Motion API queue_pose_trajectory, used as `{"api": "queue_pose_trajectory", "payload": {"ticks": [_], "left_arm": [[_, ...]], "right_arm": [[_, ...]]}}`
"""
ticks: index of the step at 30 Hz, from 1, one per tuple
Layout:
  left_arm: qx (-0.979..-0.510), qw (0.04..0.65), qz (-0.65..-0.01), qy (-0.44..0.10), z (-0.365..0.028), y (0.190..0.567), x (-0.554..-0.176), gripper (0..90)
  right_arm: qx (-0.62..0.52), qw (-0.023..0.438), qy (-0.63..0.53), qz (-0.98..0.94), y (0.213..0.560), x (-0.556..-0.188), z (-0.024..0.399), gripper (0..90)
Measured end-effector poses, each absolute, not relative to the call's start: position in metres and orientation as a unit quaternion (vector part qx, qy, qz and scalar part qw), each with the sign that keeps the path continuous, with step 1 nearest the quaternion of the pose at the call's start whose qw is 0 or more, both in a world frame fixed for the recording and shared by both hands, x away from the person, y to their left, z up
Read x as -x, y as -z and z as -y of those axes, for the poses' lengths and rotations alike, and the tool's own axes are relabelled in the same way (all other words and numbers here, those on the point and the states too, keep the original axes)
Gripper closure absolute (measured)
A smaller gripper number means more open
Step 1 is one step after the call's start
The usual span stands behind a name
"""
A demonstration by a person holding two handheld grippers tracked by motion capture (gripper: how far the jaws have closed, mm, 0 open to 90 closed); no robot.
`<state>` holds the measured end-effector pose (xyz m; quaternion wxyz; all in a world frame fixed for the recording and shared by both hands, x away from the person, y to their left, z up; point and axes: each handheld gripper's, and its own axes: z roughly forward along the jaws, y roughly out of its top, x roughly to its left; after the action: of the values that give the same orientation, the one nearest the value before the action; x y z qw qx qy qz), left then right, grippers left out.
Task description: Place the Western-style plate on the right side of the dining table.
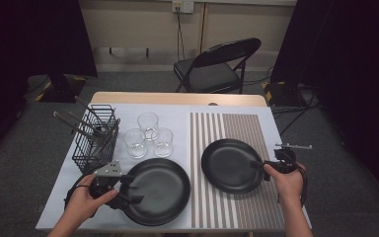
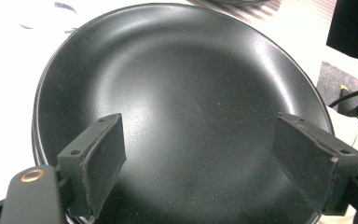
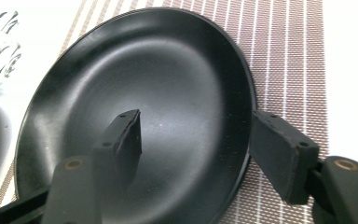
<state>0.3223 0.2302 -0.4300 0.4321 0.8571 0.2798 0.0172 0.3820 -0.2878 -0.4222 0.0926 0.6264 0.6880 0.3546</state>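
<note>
Holding: each hand had a gripper at a black plate.
Left gripper (image 2: 200, 154): jaws apart over the near plate (image 2: 182, 93).
Right gripper (image 3: 200, 149): jaws apart, straddling the rim of the far plate (image 3: 135, 93).

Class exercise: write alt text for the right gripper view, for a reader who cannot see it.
A black plate lies on a striped placemat, with the right gripper open astride its rim: one black jaw stands over the plate's inside, the other outside the edge, over the mat. Clear glasses show blurred at the upper left, on the white table surface.
</note>
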Motion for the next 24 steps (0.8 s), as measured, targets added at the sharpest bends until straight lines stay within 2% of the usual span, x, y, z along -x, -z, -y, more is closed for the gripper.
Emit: {"api": "queue_pose_trajectory", "payload": {"ticks": [9, 24], "left_arm": [[-0.856, 0.434, -0.28, -0.017, -0.23, 0.428, -0.323, 17.1], [-0.859, 0.429, -0.28, -0.018, -0.227, 0.429, -0.325, 17.1]], "right_arm": [[-0.613, 0.099, -0.36, -0.697, 0.423, -0.379, 0.278, 27.0], [-0.594, 0.107, -0.361, -0.711, 0.428, -0.372, 0.268, 24.9]]}}
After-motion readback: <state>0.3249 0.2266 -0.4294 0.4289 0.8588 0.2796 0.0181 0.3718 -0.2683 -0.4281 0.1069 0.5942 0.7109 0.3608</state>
